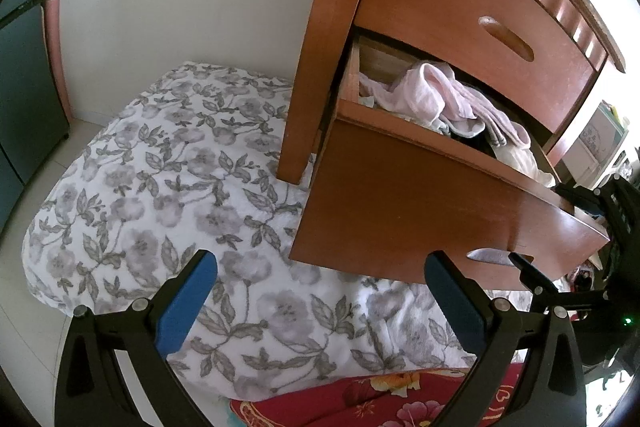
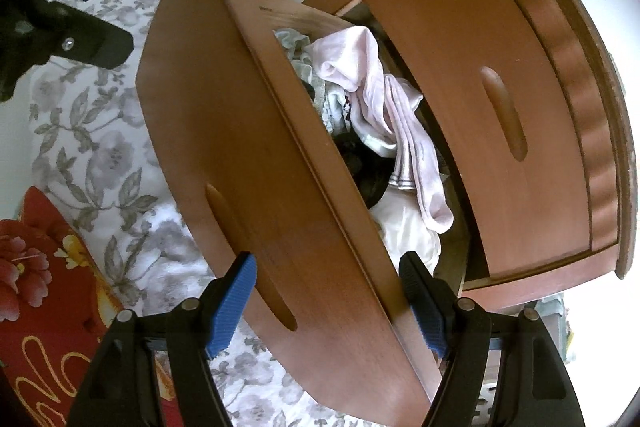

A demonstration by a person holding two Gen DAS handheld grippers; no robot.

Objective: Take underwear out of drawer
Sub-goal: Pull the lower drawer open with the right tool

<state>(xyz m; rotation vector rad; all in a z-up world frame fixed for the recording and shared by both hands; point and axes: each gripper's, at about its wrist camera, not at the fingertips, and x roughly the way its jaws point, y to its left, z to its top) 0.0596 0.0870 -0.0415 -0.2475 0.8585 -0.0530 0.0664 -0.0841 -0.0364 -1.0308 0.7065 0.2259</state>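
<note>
**Right wrist view: drawer held open, underwear not yet lifted**

Right wrist view shows your right gripper (image 2: 326, 283) clamped across the drawer front (image 2: 240, 131), one blue pad on its outer face and the other on its inner side, near the end of the panel. Judged from that grip, you are using it as a handle to keep the drawer pulled out of the nightstand (image 2: 480, 87). The drawer stands partly open, with enough of a gap below the closed upper drawer to reach in.

The underwear (image 2: 360, 75) lies inside the drawer: a pale pink piece heaped on top, draped over white and dark garments beneath. Nothing touches it.

Your left gripper (image 1: 320, 303) hangs outside the drawer, in front of its outer face and above the floral bedspread (image 1: 160, 187). Its jaws stand wide, with nothing between them. That placement suits a free hand waiting to make the pick.

Assessment: the opening step looks complete and removal has not begun. The pink piece is loose and tangled with its neighbours, so a pinch may drag others along.
</note>
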